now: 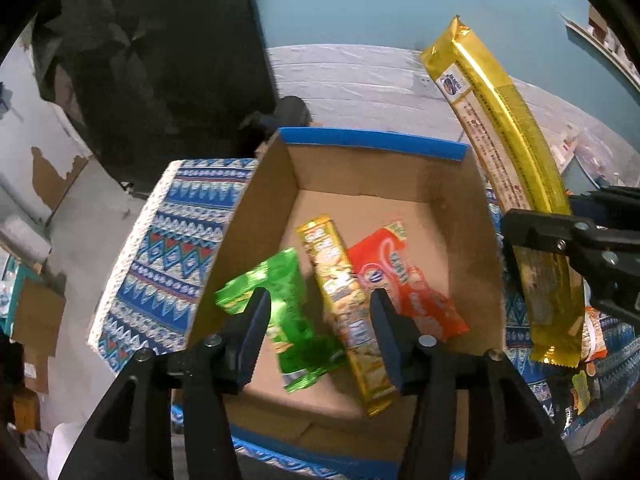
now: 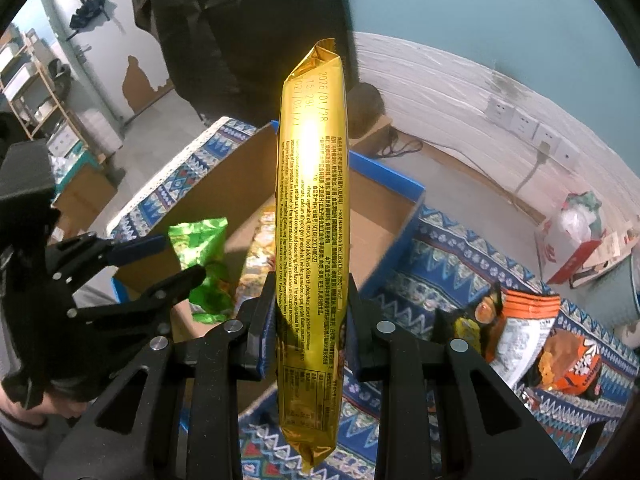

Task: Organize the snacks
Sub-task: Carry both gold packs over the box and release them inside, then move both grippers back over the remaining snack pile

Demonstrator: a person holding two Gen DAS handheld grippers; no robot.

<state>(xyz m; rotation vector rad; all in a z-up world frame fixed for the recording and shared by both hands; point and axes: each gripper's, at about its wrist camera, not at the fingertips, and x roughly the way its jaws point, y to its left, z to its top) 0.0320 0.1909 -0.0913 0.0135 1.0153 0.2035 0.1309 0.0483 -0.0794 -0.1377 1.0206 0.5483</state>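
Observation:
A cardboard box with a blue rim (image 1: pixel 372 142) sits on the patterned cloth. Inside it lie a green packet (image 1: pixel 290 280), a long yellow packet (image 1: pixel 340 300) and an orange-red packet (image 1: pixel 416 292). My left gripper (image 1: pixel 320 308) hangs over the box, open, with its pads clear of the green packet below. In the right wrist view the left gripper (image 2: pixel 168 264) shows at the left, with the green packet (image 2: pixel 200 240) just past its tips. My right gripper (image 2: pixel 310 312) is shut on a long gold packet (image 2: pixel 312 184), held upright beside the box's right wall (image 1: pixel 520 152).
A blue patterned cloth (image 1: pixel 172 240) covers the surface under the box. A pile of loose snack packs (image 2: pixel 532 336) lies to the right on the cloth. Wall sockets (image 2: pixel 520 120) and a red-and-white bag (image 2: pixel 572 236) are beyond. A person's hand (image 2: pixel 24 412) holds the left gripper.

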